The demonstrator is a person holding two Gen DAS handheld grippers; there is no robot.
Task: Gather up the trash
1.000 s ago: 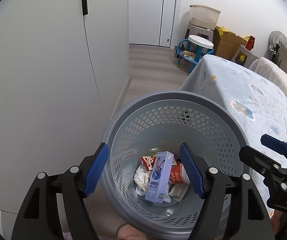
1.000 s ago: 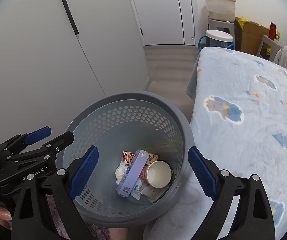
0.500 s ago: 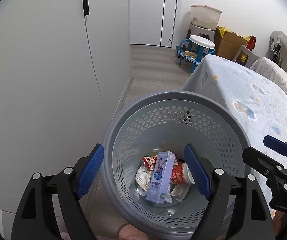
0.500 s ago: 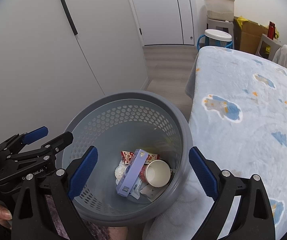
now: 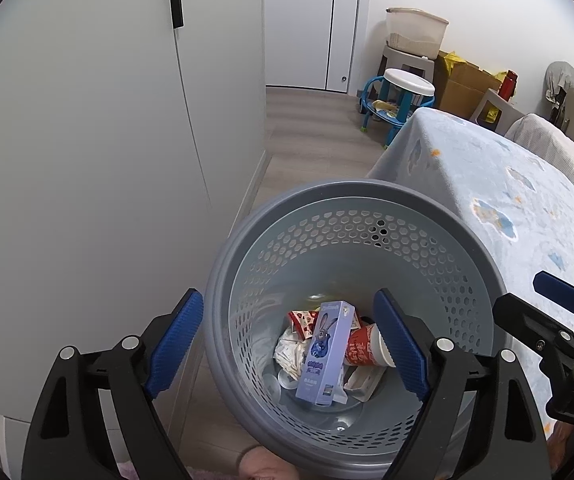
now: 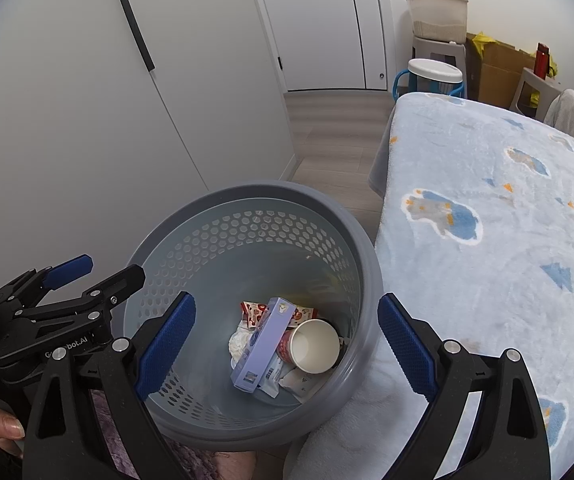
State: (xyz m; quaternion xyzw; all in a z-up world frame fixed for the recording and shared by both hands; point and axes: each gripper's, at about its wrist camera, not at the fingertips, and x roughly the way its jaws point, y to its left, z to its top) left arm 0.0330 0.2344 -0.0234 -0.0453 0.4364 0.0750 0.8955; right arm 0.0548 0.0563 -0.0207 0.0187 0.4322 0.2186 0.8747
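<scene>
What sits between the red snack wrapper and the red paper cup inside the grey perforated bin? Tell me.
A lilac rabbit-print carton leans between wrapper and cup in the bin, clearest from the right wrist.

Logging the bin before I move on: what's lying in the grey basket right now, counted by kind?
Purple rabbit carton: 1
Red paper cup: 1
Red snack wrapper: 1
Crumpled white tissue: 1
Flat white packets: at least 2, partly hidden
Total in the basket: at least 6

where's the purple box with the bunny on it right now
In both wrist views the purple box lies inside the grey basket, leaning on the other trash, with the red paper cup on its right and crumpled white paper on its left.
</scene>
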